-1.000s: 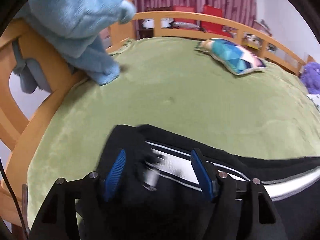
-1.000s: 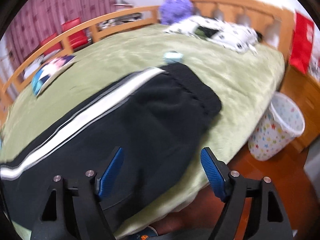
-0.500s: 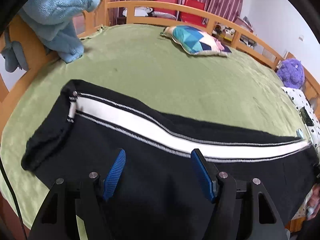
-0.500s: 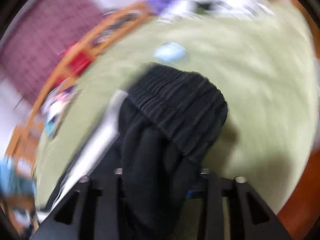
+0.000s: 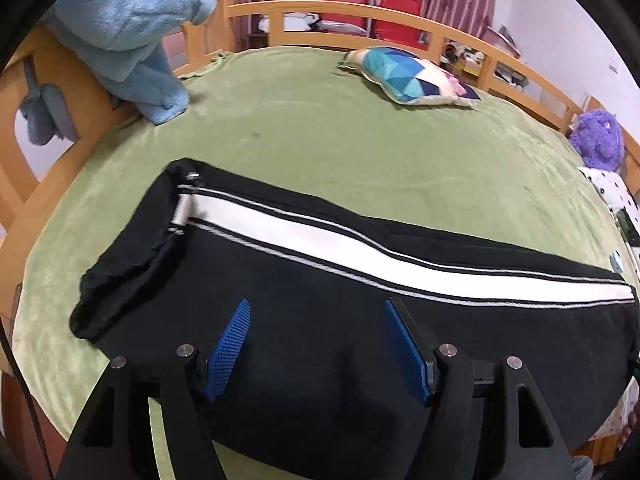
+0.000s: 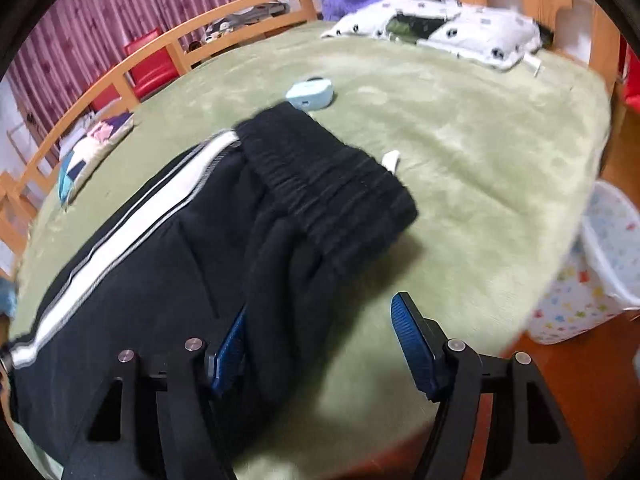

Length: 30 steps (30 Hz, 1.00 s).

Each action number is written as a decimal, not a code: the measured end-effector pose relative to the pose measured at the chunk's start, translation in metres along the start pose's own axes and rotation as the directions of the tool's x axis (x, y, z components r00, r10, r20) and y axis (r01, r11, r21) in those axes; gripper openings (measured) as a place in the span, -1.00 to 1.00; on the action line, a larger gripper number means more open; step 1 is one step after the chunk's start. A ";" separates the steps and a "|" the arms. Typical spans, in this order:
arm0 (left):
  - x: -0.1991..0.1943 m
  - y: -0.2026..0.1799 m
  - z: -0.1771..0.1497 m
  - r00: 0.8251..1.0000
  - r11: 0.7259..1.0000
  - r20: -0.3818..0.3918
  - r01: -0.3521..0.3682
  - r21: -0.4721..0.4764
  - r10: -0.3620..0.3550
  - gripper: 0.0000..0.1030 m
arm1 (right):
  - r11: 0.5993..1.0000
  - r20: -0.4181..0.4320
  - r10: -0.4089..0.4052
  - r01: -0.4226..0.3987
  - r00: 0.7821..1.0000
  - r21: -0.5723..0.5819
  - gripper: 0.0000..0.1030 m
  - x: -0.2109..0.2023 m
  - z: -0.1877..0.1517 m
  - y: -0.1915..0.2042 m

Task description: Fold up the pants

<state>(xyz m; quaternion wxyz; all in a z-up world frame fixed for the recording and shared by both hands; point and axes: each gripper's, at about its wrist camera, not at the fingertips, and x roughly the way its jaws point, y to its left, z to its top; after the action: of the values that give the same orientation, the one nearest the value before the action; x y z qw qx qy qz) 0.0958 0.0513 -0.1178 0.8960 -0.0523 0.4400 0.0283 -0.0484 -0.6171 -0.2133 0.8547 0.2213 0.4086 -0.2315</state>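
Black pants (image 5: pixel 320 320) with a white side stripe (image 5: pixel 360 256) lie flat along the near edge of the green bed (image 5: pixel 360 140), legs folded one on the other. The cuffs (image 5: pixel 132 264) are at the left, the ribbed waistband (image 6: pixel 332 184) at the right. My left gripper (image 5: pixel 316 344) is open and empty just above the middle of the legs. My right gripper (image 6: pixel 320 340) is open and empty above the seat part of the pants (image 6: pixel 200 280), below the waistband.
A blue plush towel (image 5: pixel 132 40) hangs on the wooden footboard (image 5: pixel 44 128). A patterned cushion (image 5: pixel 408 76), a purple plush toy (image 5: pixel 596 136), a spotted pillow (image 6: pixel 440 28) and a small blue case (image 6: pixel 310 94) are on the bed. A starred bin (image 6: pixel 592 276) stands beside the bed.
The left gripper let go of the cuffs and drew back over the legs. The right gripper, which was down on the waistband, opened and lifted back.
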 end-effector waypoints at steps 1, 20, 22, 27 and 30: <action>0.000 0.006 0.000 1.000 1.000 0.005 -0.004 -0.004 0.004 0.30 | 1.000 0.009 -0.008 0.008 1.000 -0.011 0.33 -0.008 -0.002 0.003; 0.098 0.108 0.076 1.000 0.998 -0.027 -0.005 -0.065 0.003 0.01 | 0.970 0.058 0.191 -0.180 0.980 -0.162 0.33 -0.035 -0.024 0.228; 0.109 0.118 0.086 0.998 0.996 -0.024 -0.052 -0.068 0.051 -0.78 | 0.961 0.042 0.156 -0.142 0.987 -0.237 0.33 -0.031 -0.028 0.246; 0.114 0.172 0.120 1.000 0.975 0.002 -0.010 -0.222 0.011 -0.79 | 0.947 0.076 0.105 -0.077 0.992 -0.313 0.33 -0.034 -0.038 0.265; 0.124 0.160 0.116 0.994 0.985 -0.050 -0.106 -0.135 0.100 -0.62 | 0.943 0.054 0.137 -0.114 0.989 -0.313 0.33 -0.034 -0.043 0.276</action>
<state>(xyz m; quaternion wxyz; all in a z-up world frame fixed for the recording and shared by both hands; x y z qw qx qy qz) 0.2470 0.2246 -0.1561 0.8780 -0.0918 0.4582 0.1039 0.0665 -0.3660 -0.1581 0.9065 0.1017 0.3924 -0.1179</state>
